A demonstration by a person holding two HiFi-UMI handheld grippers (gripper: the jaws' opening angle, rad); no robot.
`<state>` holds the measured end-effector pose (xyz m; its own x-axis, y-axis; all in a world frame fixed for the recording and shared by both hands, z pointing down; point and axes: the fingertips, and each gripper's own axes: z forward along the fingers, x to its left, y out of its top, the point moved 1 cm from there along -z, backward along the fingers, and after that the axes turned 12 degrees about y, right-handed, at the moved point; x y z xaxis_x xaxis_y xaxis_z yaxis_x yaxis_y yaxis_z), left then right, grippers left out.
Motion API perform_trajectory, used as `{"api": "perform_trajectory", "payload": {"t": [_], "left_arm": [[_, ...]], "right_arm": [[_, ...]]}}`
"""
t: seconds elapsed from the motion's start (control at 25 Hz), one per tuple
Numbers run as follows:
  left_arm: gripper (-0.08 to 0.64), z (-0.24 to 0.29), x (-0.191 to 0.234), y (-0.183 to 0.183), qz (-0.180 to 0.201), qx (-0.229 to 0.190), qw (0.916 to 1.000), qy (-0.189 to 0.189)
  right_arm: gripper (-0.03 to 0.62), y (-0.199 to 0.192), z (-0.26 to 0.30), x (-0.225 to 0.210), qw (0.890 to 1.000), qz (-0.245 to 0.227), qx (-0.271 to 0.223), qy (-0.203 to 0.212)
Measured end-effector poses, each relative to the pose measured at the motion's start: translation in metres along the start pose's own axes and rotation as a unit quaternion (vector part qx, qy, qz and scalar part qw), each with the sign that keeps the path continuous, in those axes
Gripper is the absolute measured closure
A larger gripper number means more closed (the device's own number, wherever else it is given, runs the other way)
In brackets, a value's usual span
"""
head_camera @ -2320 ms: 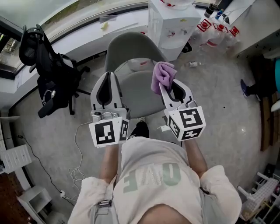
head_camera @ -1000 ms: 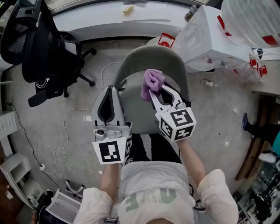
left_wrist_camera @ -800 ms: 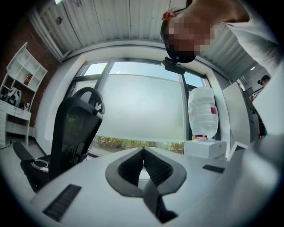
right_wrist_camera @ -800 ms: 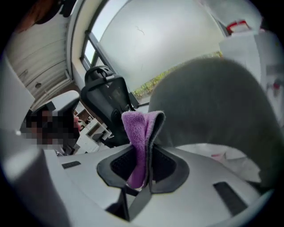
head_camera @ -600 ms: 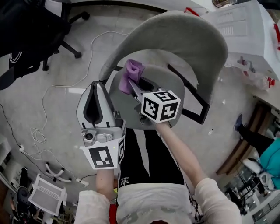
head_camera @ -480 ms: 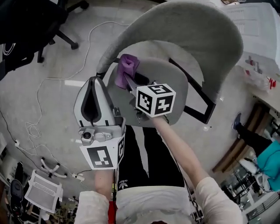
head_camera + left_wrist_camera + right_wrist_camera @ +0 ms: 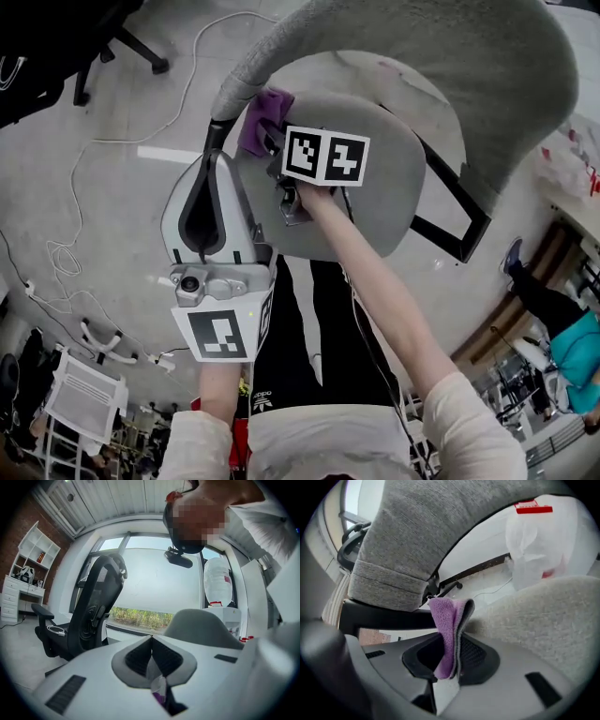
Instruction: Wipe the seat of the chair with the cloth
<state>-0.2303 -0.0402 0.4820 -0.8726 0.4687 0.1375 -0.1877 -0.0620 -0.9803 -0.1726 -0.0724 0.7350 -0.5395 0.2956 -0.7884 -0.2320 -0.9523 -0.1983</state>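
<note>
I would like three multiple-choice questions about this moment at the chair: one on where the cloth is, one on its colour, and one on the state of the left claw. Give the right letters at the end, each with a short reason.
1. Where is the cloth?
A. At the rear corner of the seat, beside the backrest
B. On the floor
C. On a table

2. What colour is the cloth?
A. Green
B. Purple
C. White

3. How is the left claw?
A. Wide open
B. Shut on the cloth
C. Shut, holding nothing

Answers: 1 A, the right claw holds it there; 2 B, it shows purple in the right gripper view; 3 C, its jaws meet in the left gripper view.
</note>
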Motion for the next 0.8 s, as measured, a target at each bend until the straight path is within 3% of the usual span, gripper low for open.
{"api": "perform_trajectory", "payload": {"t": [0.36, 0.8], "left_arm": [[0.548, 0.000, -0.003, 0.000, 0.008, 0.011, 0.9998, -0.011], [0.546, 0.002, -0.032, 0.009, 0.022, 0.020, 0.9982, -0.052]], "right_arm": [[0.499, -0.002, -0.004, -0.019, 0.999, 0.004, 0.013, -0.029], [0.499, 0.005, -0.078, -0.073, 0.994, -0.029, 0.016, -0.100]]}}
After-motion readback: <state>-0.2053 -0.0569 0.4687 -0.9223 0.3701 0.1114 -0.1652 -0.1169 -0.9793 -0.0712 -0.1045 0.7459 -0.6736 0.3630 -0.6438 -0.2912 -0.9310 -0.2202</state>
